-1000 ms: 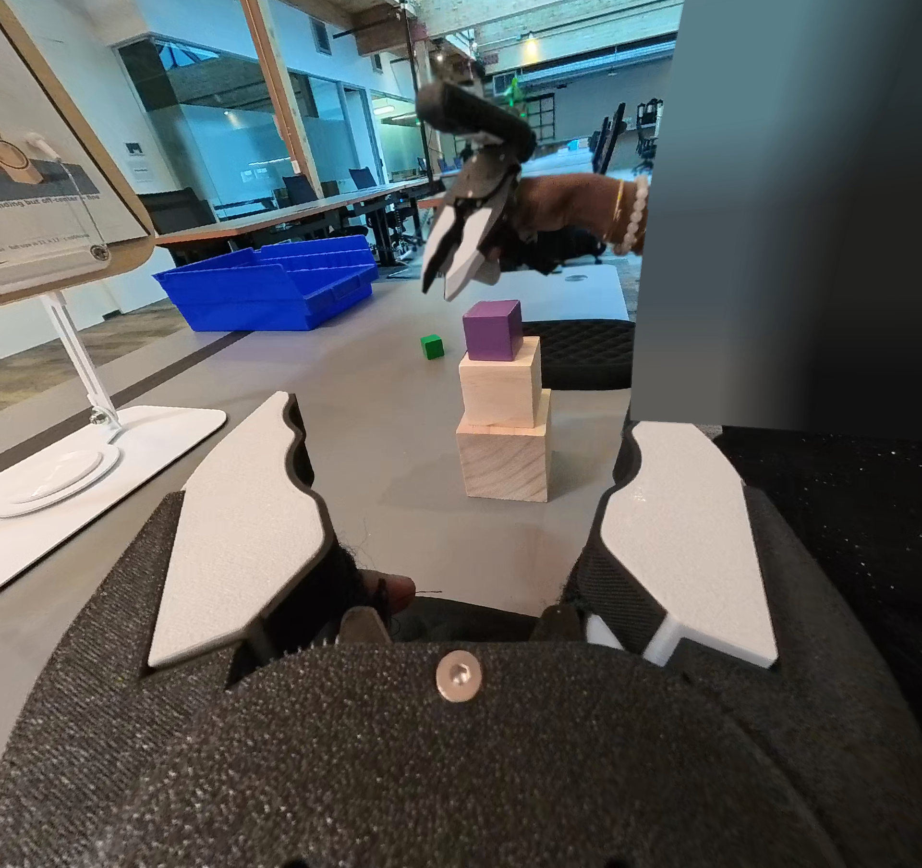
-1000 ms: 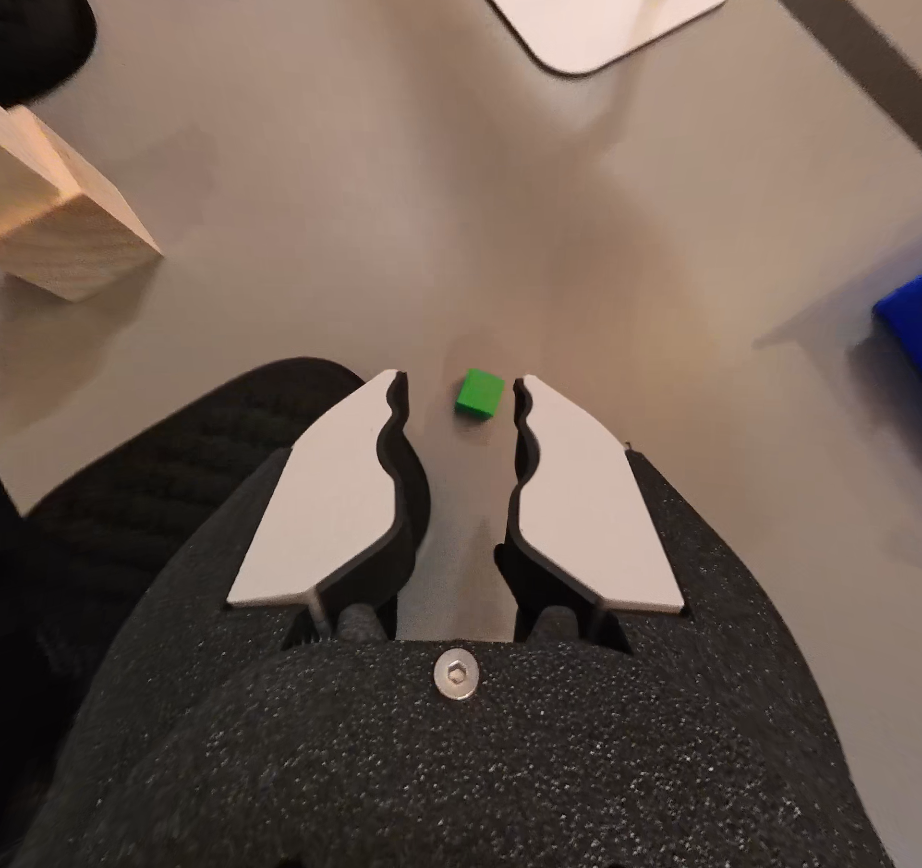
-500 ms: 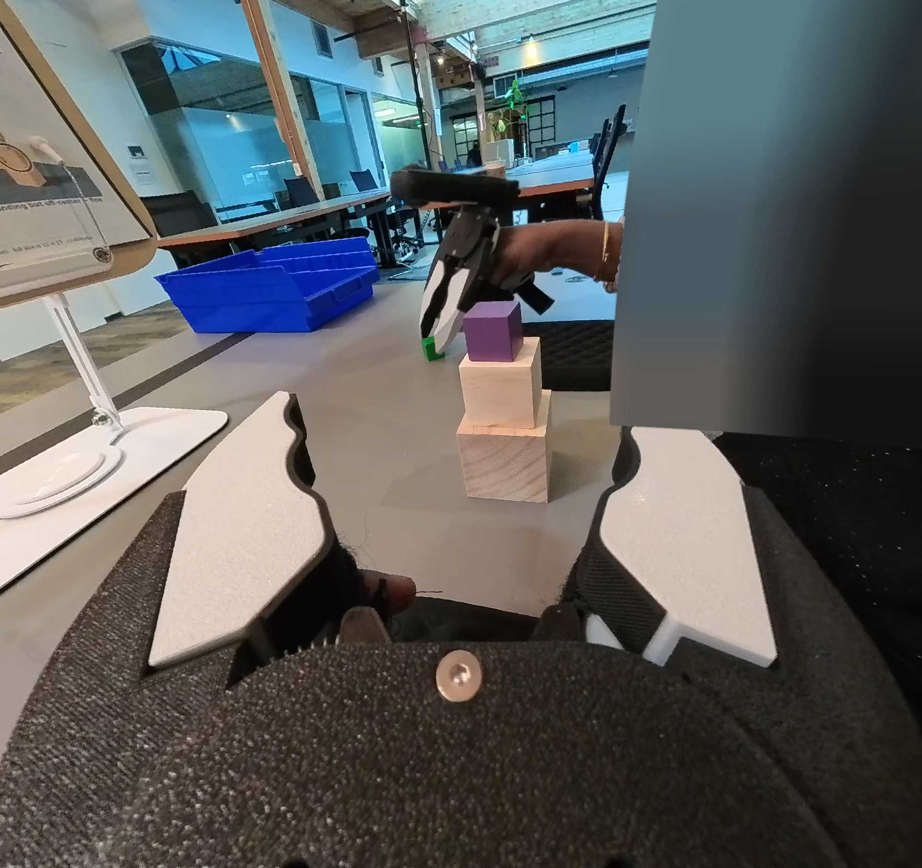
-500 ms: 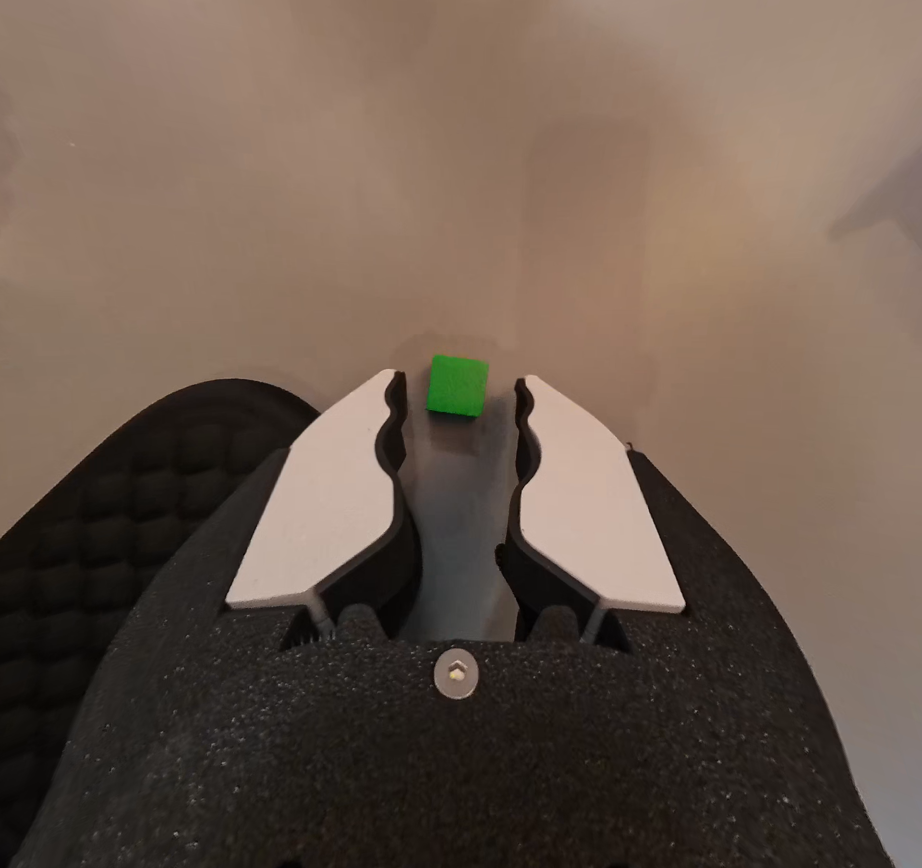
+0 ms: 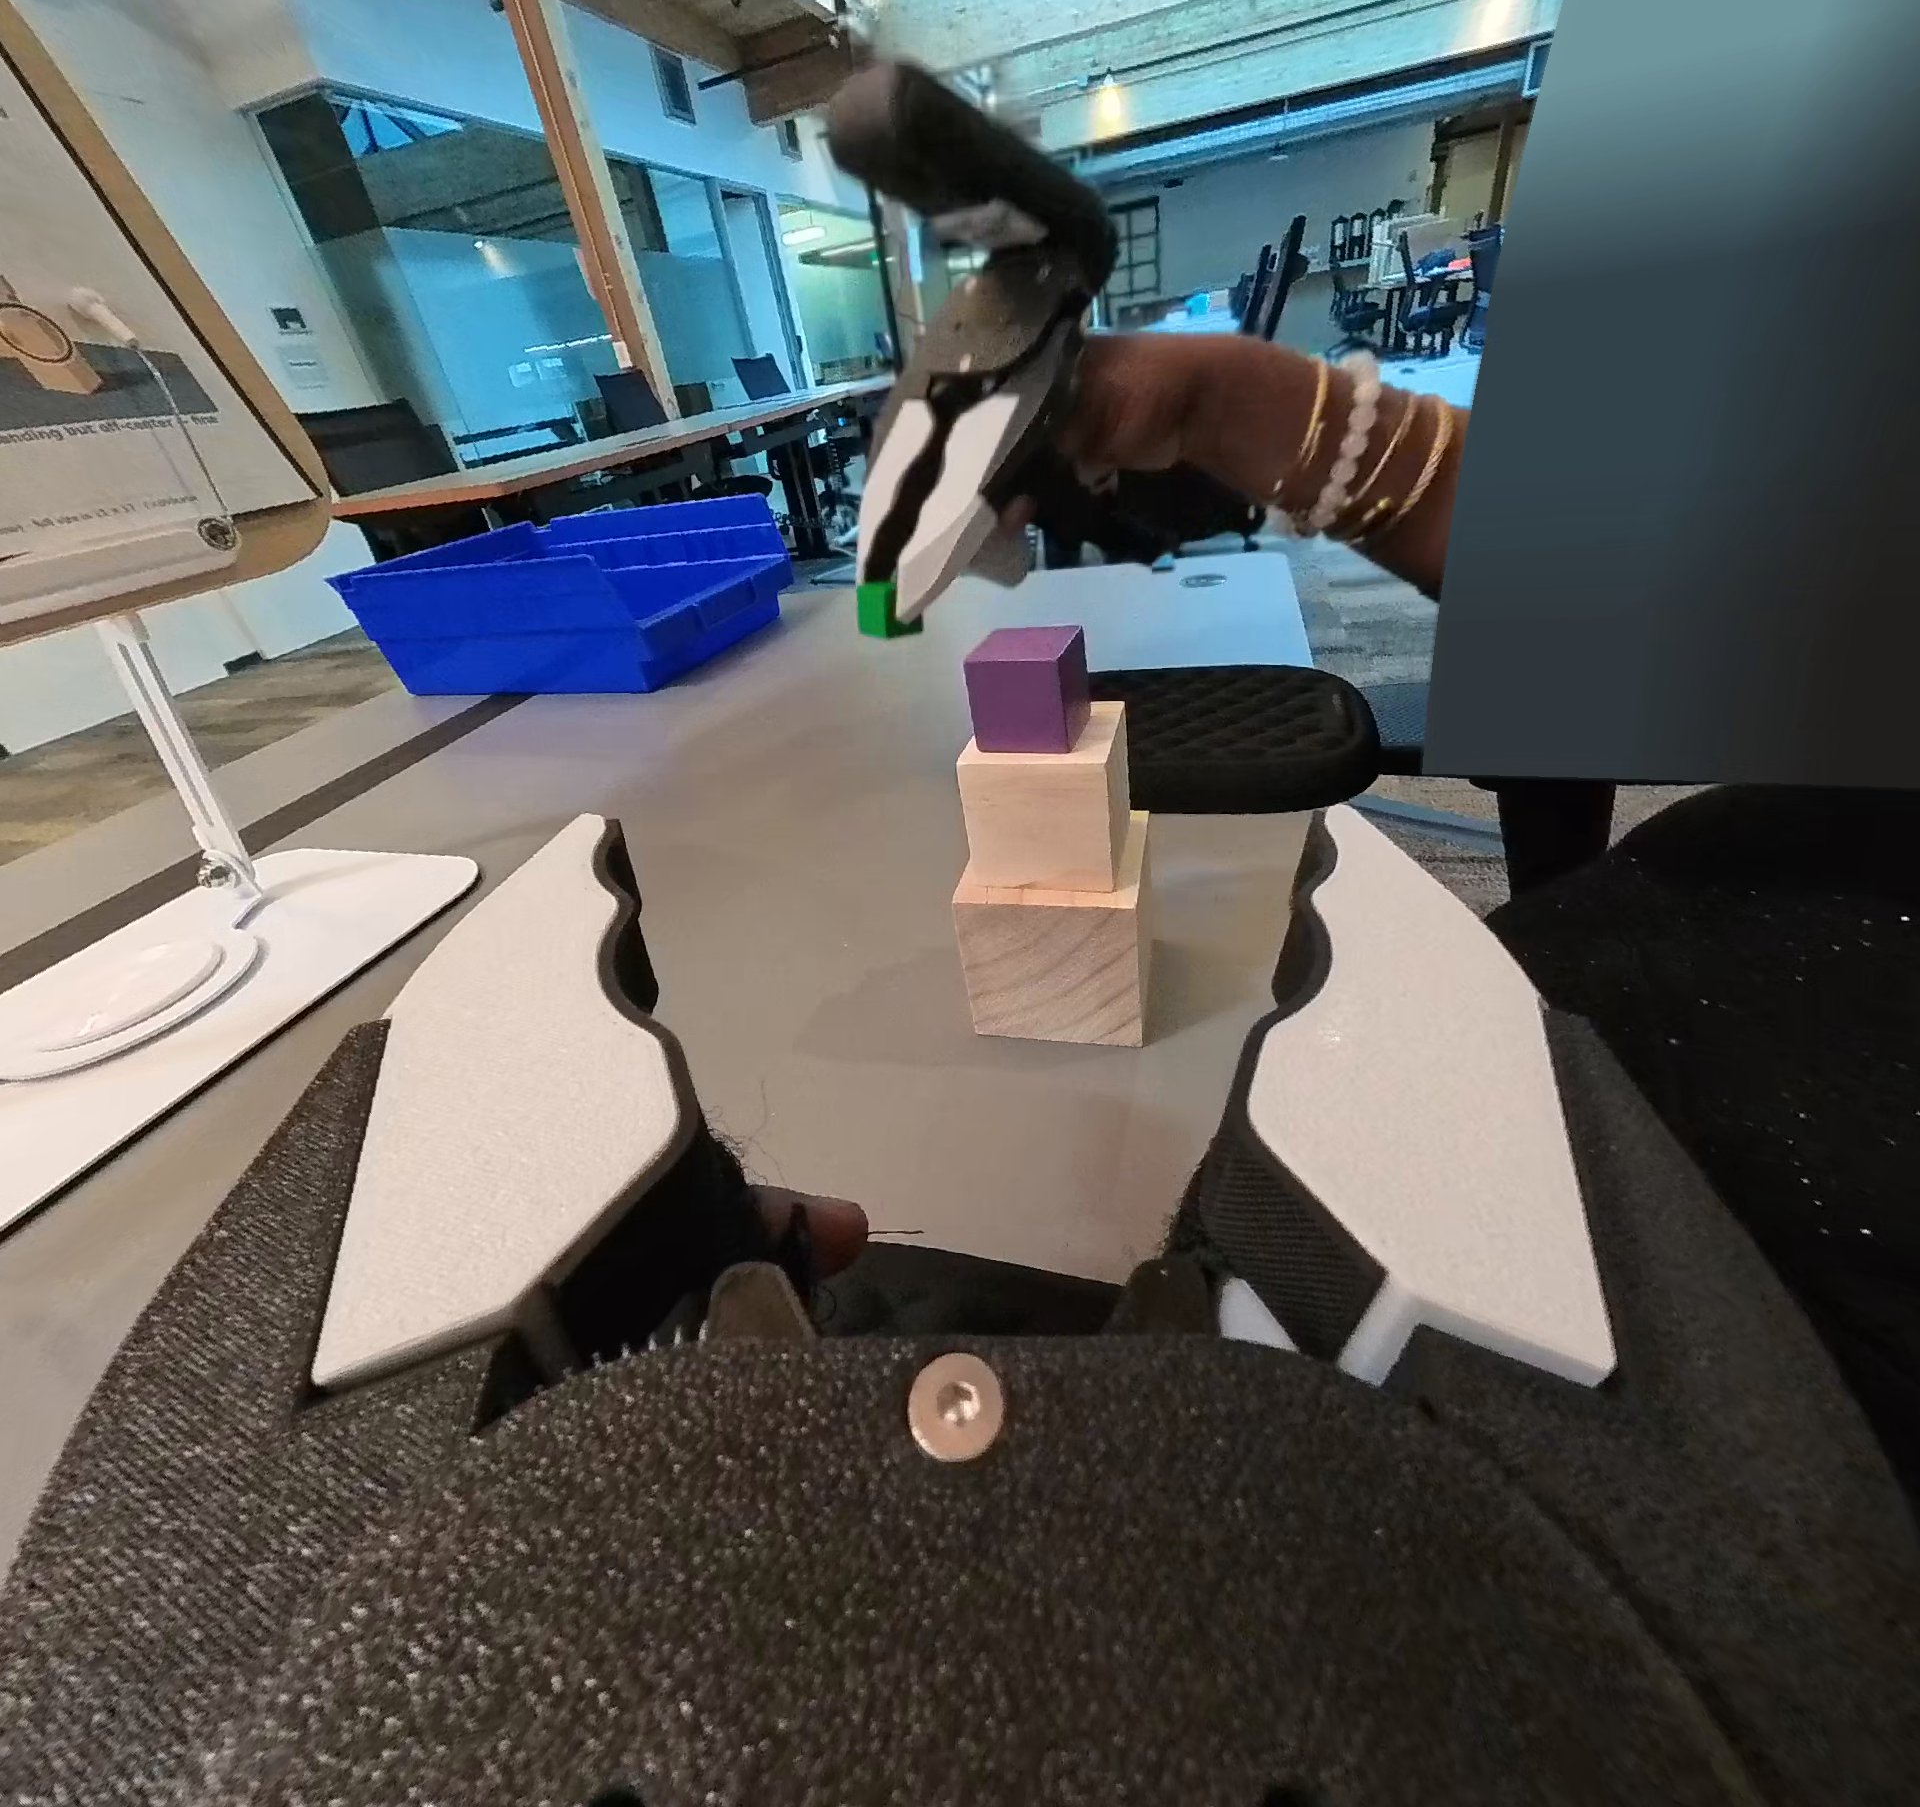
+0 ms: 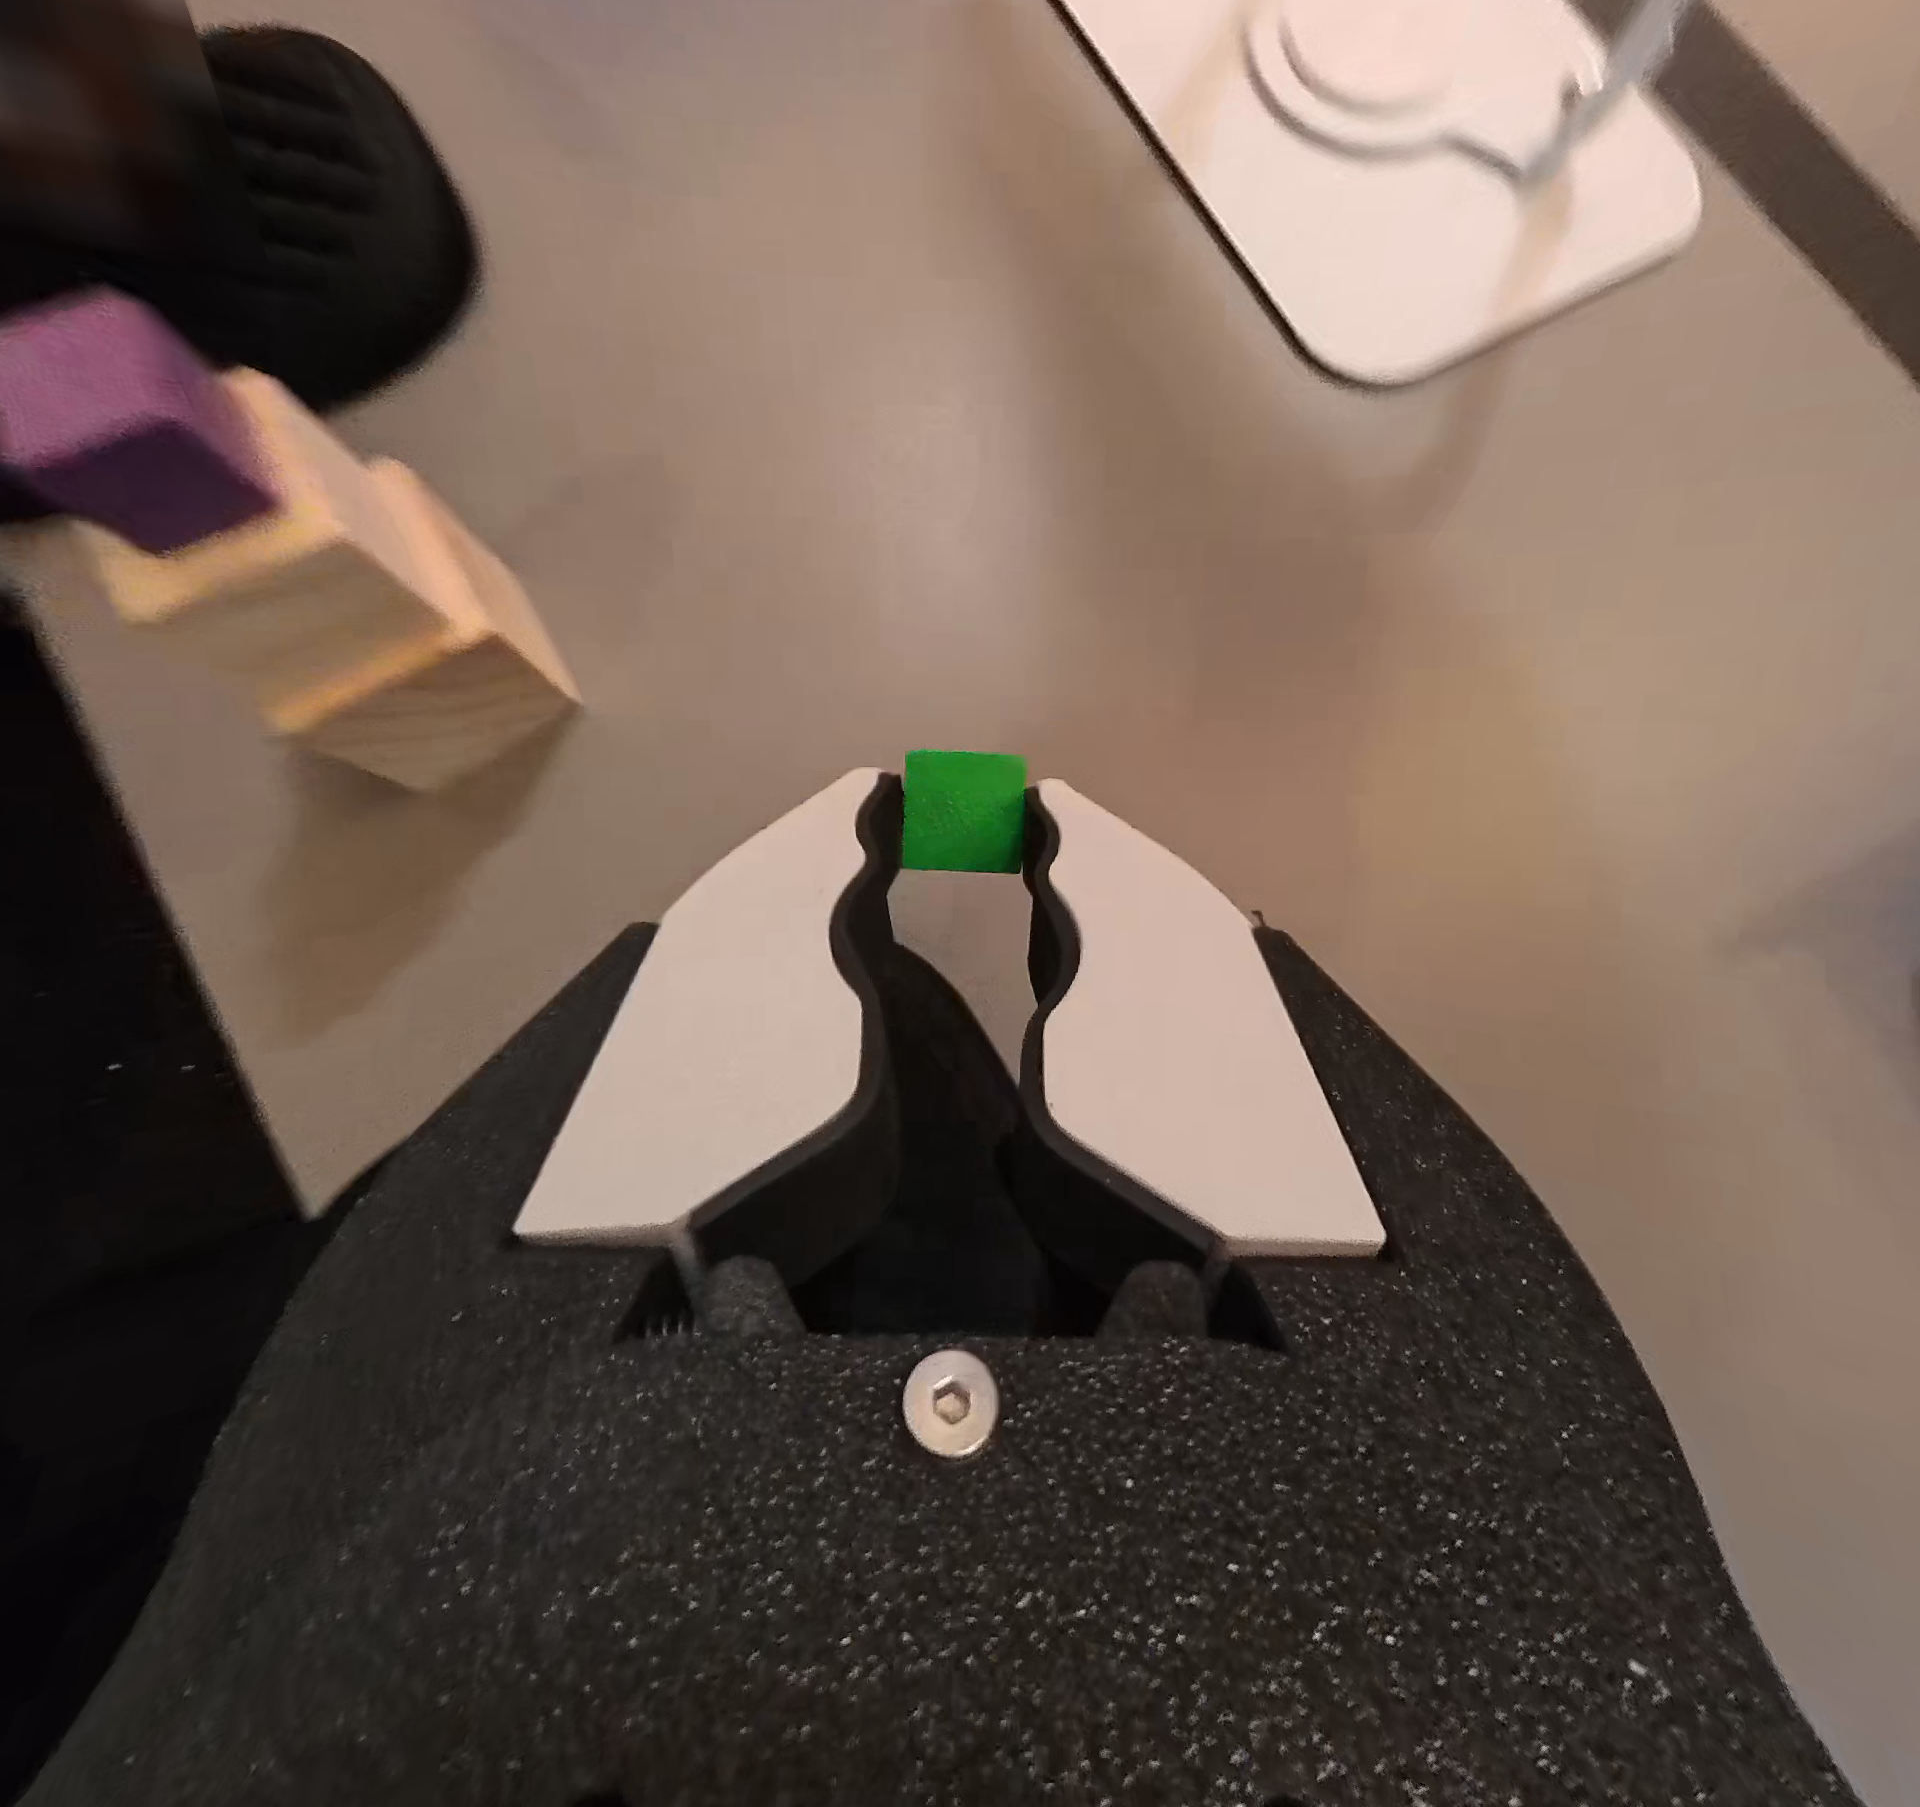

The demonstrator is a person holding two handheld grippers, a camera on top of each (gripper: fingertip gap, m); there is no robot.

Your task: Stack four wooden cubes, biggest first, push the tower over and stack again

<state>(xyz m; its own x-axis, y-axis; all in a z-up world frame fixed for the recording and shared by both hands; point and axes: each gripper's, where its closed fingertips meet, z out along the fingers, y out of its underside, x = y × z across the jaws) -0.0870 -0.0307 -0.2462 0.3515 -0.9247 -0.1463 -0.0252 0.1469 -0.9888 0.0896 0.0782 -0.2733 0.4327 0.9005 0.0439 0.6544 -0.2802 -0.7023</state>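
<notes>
My right gripper point(image 6: 961, 812) is clamped on the green cube point(image 6: 958, 812), off the bench point(image 6: 1143, 562), stack point(image 6: 312, 614) of wooden blocks and purple cube point(image 6: 114, 438) at ten o'clock, while my left gripper point(image 5: 961, 926) hangs spread wide, nothing in it.

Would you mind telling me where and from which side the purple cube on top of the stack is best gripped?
Grip the purple cube on two opposite flat side faces, coming down from above: it sits upright on the upper wooden block, top clear, so sideways pushes might topple the stack.
</notes>
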